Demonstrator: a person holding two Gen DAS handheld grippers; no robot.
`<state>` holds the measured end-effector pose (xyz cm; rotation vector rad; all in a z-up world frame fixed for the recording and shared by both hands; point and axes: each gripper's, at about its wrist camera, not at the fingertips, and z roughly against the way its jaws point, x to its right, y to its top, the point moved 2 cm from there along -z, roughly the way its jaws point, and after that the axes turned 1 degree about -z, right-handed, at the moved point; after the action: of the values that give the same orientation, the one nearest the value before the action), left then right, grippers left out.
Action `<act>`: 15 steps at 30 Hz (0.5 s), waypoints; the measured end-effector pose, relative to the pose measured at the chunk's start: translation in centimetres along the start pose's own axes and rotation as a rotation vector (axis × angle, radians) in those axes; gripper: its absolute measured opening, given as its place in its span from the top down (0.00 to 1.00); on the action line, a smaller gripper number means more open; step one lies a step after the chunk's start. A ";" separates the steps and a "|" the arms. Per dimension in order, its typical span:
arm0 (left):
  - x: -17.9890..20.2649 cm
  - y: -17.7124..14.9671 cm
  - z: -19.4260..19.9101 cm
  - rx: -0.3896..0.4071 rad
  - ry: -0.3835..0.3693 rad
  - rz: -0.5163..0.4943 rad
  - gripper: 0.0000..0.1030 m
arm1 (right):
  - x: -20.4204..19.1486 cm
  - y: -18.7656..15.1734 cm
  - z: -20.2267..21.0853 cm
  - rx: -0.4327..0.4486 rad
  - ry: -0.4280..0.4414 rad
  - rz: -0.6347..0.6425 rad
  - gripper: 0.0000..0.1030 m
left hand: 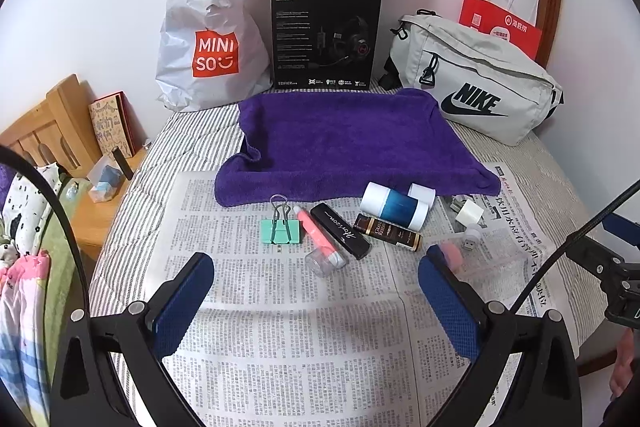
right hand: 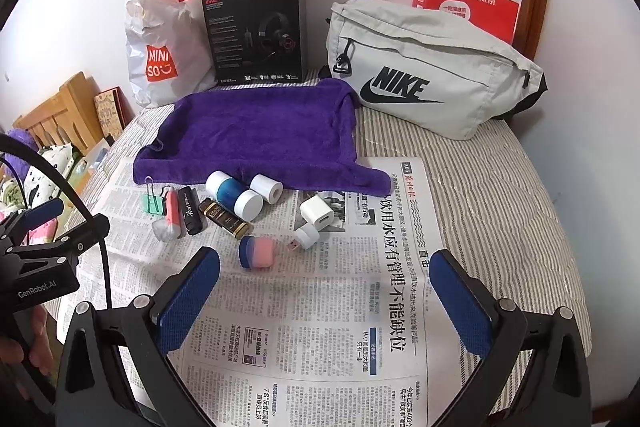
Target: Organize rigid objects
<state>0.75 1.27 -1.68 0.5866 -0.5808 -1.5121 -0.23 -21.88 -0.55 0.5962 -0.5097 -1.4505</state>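
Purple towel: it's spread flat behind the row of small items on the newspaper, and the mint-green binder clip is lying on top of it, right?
Not quite. The mint-green binder clip lies on the newspaper, just in front of the purple towel, not on it. The left wrist view shows this. The rest holds.

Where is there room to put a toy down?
The purple towel is bare on top. The newspaper in front of both open grippers is bare too. It is crowded along the towel's near edge, from the green binder clip to the white charger.
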 end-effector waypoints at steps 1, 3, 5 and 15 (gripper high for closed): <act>0.0 0.0 0.0 0.000 0.001 -0.001 0.00 | 0.0 0.0 0.0 0.001 0.002 -0.002 0.00; -0.1 0.0 0.1 0.001 0.004 0.001 0.00 | 0.1 0.1 0.1 0.003 0.003 -0.005 0.00; -0.2 0.1 0.1 0.001 0.003 0.002 0.00 | 0.0 0.1 0.2 0.004 0.002 -0.002 0.00; -0.5 0.0 0.2 -0.002 0.007 0.006 0.00 | -0.1 0.0 0.3 0.004 0.005 0.005 0.00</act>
<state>0.63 1.78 -1.57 0.5876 -0.5750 -1.5041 -0.49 -21.76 -0.31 0.6017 -0.5100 -1.4428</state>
